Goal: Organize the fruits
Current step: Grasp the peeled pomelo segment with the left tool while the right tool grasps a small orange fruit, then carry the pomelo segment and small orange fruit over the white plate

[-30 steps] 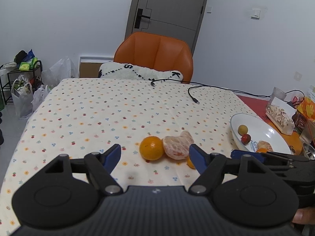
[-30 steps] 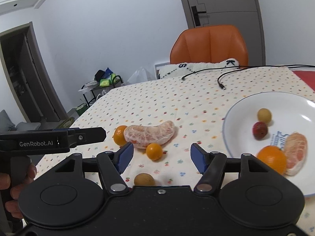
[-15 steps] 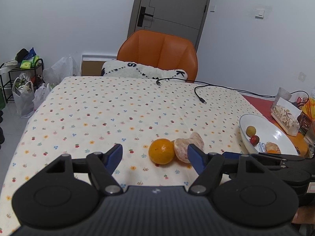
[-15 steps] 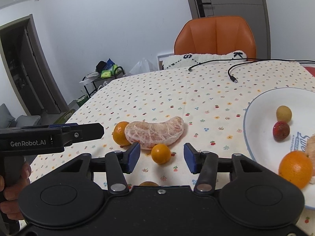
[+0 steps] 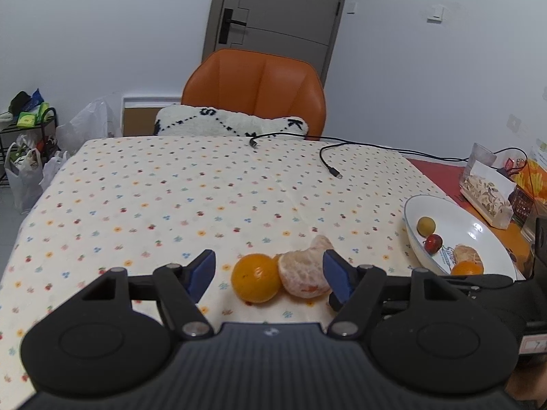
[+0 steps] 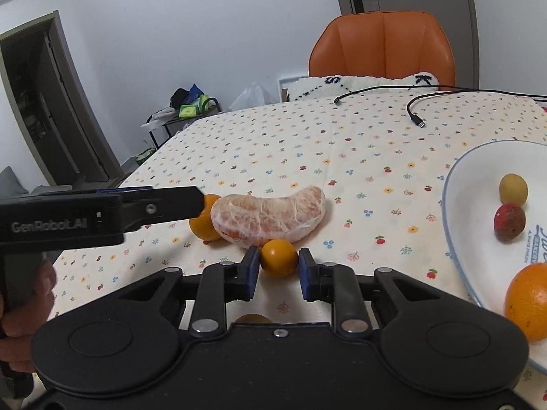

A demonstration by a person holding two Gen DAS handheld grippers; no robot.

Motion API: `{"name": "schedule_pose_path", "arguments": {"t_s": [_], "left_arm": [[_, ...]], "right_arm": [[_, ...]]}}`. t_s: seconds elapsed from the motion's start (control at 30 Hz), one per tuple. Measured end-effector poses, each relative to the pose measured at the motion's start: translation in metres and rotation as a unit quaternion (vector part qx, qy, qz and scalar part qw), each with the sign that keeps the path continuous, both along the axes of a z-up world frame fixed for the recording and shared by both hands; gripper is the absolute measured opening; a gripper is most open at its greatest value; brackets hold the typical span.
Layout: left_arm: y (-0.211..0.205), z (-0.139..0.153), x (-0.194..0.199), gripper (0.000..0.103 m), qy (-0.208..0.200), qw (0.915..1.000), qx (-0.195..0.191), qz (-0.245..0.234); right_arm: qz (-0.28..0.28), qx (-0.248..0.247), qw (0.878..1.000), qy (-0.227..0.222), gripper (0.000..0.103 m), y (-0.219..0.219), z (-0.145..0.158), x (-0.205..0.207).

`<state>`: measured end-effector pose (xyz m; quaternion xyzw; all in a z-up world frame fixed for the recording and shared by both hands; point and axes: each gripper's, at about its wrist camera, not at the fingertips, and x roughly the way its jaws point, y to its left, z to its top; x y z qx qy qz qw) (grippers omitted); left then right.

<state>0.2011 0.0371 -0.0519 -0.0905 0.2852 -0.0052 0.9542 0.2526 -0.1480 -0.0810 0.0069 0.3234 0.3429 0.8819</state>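
Observation:
On the flowered tablecloth lie an orange (image 5: 255,282), a peeled pomelo segment (image 5: 305,271) touching it, and a small orange fruit (image 6: 278,258). My left gripper (image 5: 270,273) is open, with its jaws on either side of the orange and the segment. My right gripper (image 6: 276,270) has closed around the small orange fruit, its jaws touching both sides. The segment (image 6: 270,216) lies just beyond it, with the orange (image 6: 205,220) behind. A small brown fruit (image 6: 253,318) sits under the right gripper, mostly hidden. The white plate (image 6: 458,205) holds several fruits.
The plate (image 5: 485,235) stands at the table's right edge, with a snack packet (image 5: 487,198) and clutter beyond it. A black cable (image 5: 330,167) lies at the far side. An orange chair (image 5: 254,92) with a cushion stands behind the table.
My right gripper moved forward to the small orange fruit and narrowed its jaws until they closed on it. My left gripper shifted so the orange and segment sit between its jaws.

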Motion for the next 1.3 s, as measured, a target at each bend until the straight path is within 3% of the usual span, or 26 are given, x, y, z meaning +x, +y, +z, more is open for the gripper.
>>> {"name": "schedule_pose_path", "arguments": {"t_s": [0.8, 1.13, 1.3], "left_arm": [[-0.041, -0.01, 0.045, 0.064, 0.011, 0.9974, 0.04, -0.058], [-0.057, -0.022, 0.05, 0.064, 0.04, 0.9912, 0.102, -0.074], [-0.069, -0.027, 0.047, 0.063, 0.045, 0.9824, 0.161, -0.084]], "right_arm": [[-0.039, 0.031, 0.999, -0.011, 0.023, -0.049, 0.014, -0.003], [-0.05, 0.035, 0.998, -0.015, 0.023, -0.061, 0.017, -0.003], [-0.052, 0.039, 0.998, -0.017, 0.023, -0.064, 0.017, -0.004]]}}
